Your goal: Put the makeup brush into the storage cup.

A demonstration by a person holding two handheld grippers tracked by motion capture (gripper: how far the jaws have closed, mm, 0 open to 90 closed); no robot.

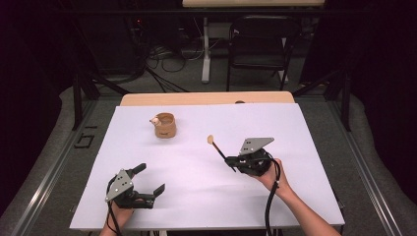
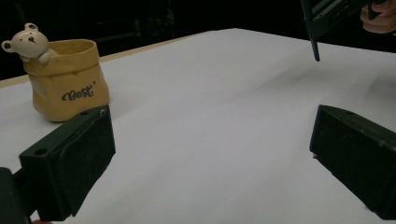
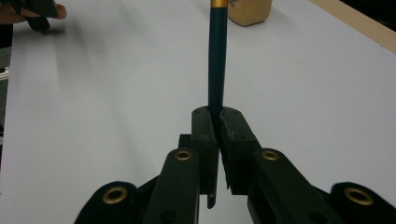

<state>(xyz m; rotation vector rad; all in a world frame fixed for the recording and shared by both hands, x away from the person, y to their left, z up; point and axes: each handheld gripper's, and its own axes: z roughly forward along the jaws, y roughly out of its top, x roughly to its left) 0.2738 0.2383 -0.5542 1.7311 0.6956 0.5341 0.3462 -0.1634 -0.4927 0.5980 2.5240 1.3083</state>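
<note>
My right tongs (image 1: 231,163) are clamped on a slim makeup brush (image 1: 217,147), gripped low on its dark handle so the pale tuft points up and away toward the pot (image 1: 165,125). In the right gripper view the handle (image 3: 217,60) runs straight out between the closed pads, with a gold ferrule at the top edge. I judge the brush light and stiff, but its lacquered handle looks slick and thin, so it could pivot in a single pinch; holding nearer the middle would steady it. The bristles are soft and best left untouched.

My left tongs (image 1: 151,179) stand wide open and hold nothing, nearer me than the pot and to its left.

The pot (image 2: 67,84) looks ceramic, a tan sack shape with a small bear (image 2: 29,42) on its rim, so fragile. Its front reads "Best".
</note>
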